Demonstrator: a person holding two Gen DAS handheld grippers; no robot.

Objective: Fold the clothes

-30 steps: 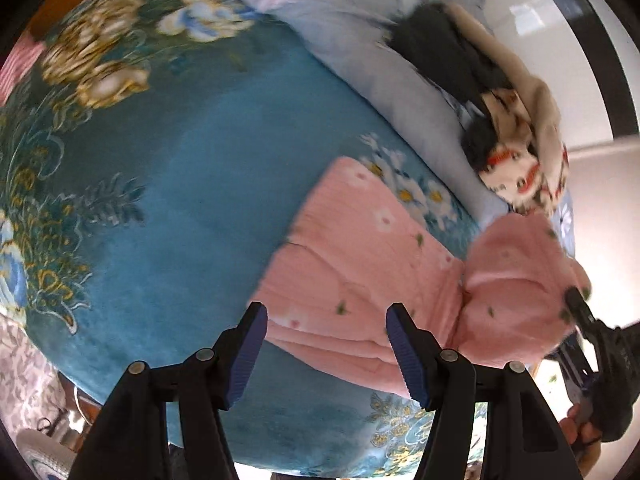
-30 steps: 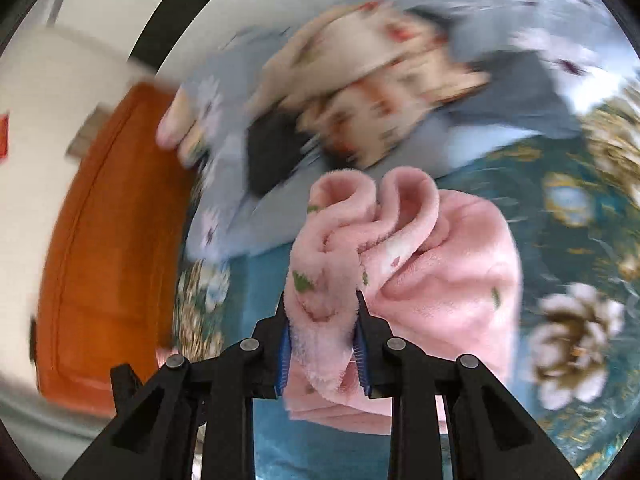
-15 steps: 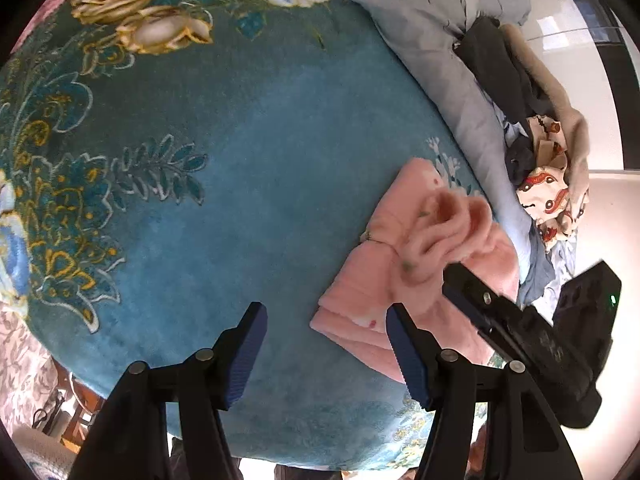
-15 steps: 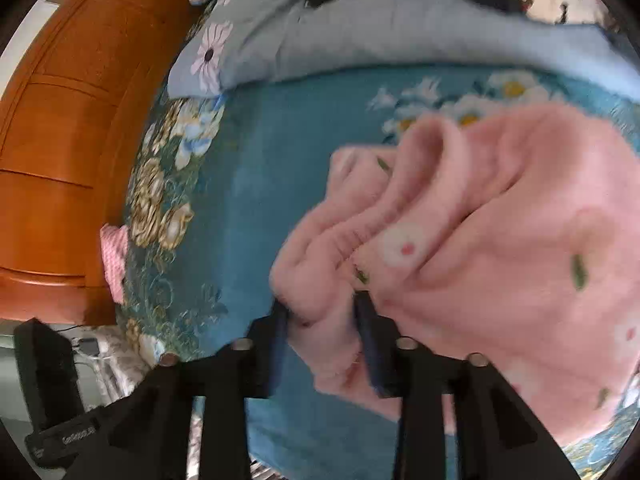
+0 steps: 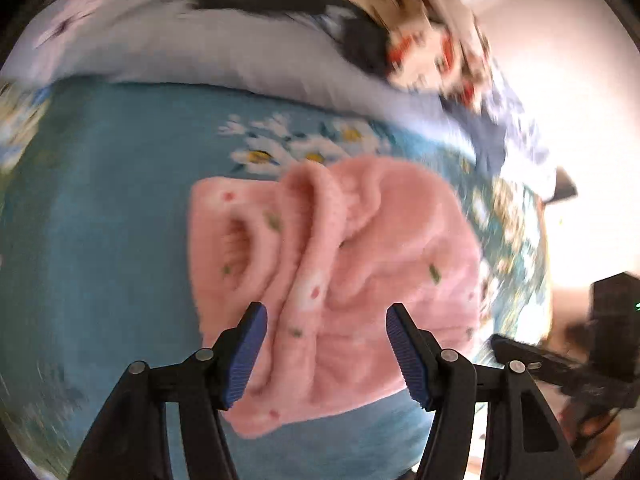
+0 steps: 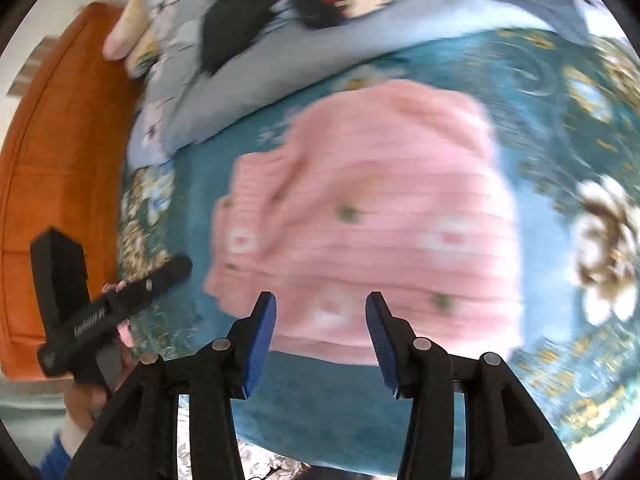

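Observation:
A pink fleece garment (image 5: 352, 280) with small flower prints lies folded in a bundle on the teal flowered blanket (image 5: 100, 220). It also shows in the right wrist view (image 6: 380, 220). My left gripper (image 5: 326, 354) is open and empty, its fingers just above the garment's near edge. My right gripper (image 6: 322, 338) is open and empty, hovering over the garment's near edge. The right gripper's body shows at the right of the left wrist view (image 5: 560, 364). The left gripper's body shows at the left of the right wrist view (image 6: 100, 304). Both views are blurred.
A pale blue flowered quilt (image 5: 200, 52) lies behind the garment, with a heap of dark and cream clothes (image 5: 400, 32) on it. An orange wooden headboard (image 6: 52, 180) stands at the left of the right wrist view.
My right gripper has let go of the pink garment and opened. The garment now lies folded on the blanket. My left gripper has moved in over it.

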